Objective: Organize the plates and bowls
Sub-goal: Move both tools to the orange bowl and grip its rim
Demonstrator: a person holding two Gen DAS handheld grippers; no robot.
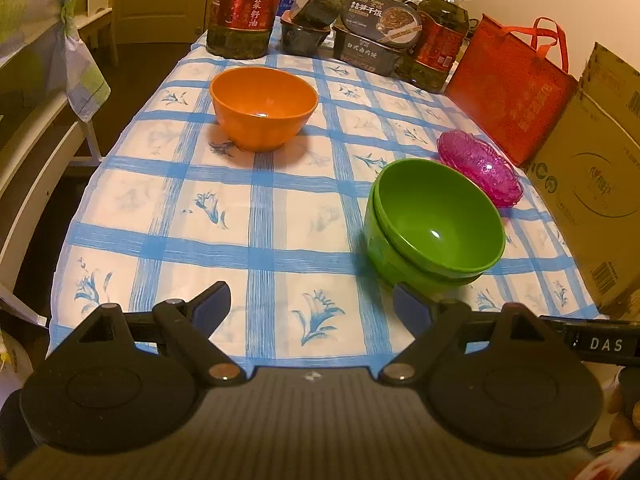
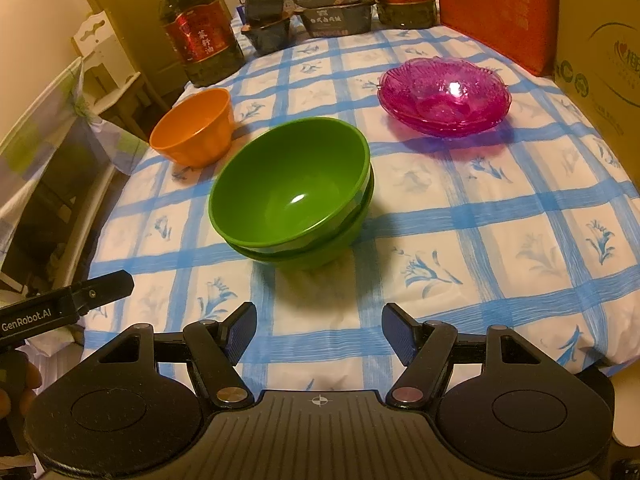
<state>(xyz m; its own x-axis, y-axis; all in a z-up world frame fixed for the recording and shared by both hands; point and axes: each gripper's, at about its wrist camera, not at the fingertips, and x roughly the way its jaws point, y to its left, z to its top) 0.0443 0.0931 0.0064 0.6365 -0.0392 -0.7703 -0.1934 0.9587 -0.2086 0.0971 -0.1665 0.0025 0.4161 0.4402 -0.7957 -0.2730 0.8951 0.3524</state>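
We see a counter (image 1: 280, 236) spread with a blue-and-white checked cloth printed with small blue flowers. Our left hand-held gripper (image 1: 312, 308) hangs over the near edge with its jaws spread wide and nothing between them; the blue pads (image 1: 212, 308) face each other across bare cloth. Our right hand-held gripper (image 2: 319, 332) is likewise spread wide and holds nothing, low over the near edge of the cloth. From the right wrist view, two green bowls (image 2: 290, 196) sit nested one inside the other, the upper one tilted a little in the lower, near the middle of the counter just ahead of the right jaws. The orange bowl (image 2: 196, 128) stands upright by itself near the left edge, beyond the green pair and apart from it. The pink glass plates (image 2: 444, 96) lie stacked toward the far right, well apart from the bowls; we cannot tell how many are in the stack. In the left wrist view the green bowls (image 1: 434, 224) sit ahead and to the right, with the pink plates (image 1: 480, 168) just behind them and the orange bowl (image 1: 264, 108) farther back. Along the far end stand large oil bottles (image 1: 246, 4), dark food containers (image 1: 372, 36), a red bag (image 1: 508, 96) and a cardboard box (image 1: 592, 184) at the right side.
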